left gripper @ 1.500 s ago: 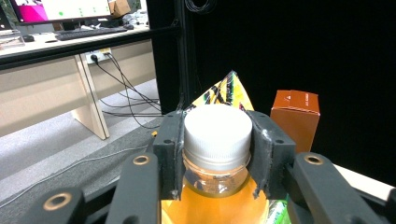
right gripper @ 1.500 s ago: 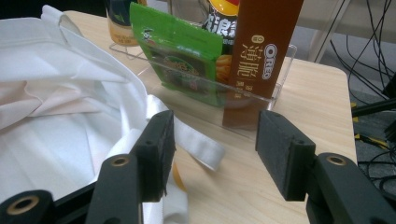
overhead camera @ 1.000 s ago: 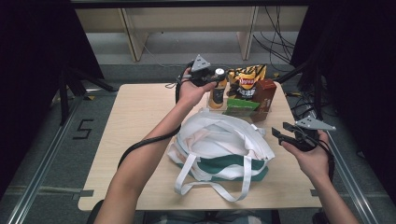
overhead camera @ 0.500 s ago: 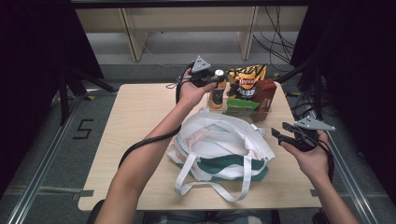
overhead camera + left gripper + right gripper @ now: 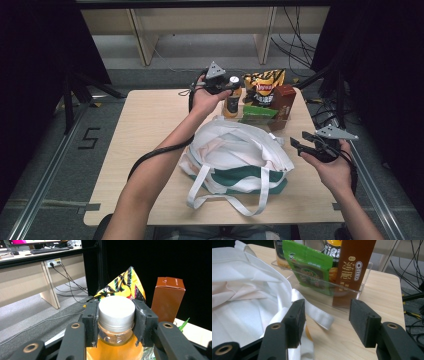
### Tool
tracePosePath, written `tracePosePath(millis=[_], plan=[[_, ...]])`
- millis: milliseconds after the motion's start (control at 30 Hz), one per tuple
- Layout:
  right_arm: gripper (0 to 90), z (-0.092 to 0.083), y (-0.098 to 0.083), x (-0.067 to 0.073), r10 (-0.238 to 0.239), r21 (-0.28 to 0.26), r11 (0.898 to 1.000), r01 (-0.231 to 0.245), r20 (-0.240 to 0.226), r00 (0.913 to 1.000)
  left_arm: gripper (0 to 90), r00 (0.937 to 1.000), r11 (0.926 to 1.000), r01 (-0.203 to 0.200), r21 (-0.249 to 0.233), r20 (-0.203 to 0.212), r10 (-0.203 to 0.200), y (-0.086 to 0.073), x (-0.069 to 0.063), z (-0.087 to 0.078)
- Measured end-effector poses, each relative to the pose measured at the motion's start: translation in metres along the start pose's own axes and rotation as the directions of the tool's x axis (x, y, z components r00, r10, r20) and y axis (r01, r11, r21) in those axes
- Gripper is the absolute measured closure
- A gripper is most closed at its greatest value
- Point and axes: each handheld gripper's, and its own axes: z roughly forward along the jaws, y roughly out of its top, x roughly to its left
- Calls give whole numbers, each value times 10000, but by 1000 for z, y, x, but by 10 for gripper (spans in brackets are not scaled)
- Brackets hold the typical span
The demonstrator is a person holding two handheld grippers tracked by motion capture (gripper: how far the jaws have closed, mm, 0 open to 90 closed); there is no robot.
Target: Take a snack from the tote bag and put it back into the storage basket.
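My left gripper (image 5: 115, 322) clamps the orange bottle's (image 5: 115, 350) white cap (image 5: 115, 311); my right gripper (image 5: 325, 317) hangs open beside the white bag (image 5: 244, 290).

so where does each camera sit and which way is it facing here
High view: above the person's side, looking forward and down on the table; both forearms, left gripper and right gripper show.
Left gripper view: rides the left gripper, looking along its jaws, which are clamped on the orange bottle's cap.
Right gripper view: rides the right gripper, jaws open, facing the clear tray and white tote bag.
Shared: the brown box shows in both gripper views.
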Motion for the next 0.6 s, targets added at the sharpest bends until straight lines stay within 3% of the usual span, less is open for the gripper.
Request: tracePosePath(millis=[233, 600], plan=[[472, 0, 0, -1, -154, 44, 9999, 154, 49, 9999, 591, 10000, 10000, 16, 91, -28, -16, -3, 0, 1], [471, 1, -1, 1, 40, -84, 10000, -39, 93, 9999, 591, 10000, 9997, 53, 235, -70, -52, -8, 1, 2]])
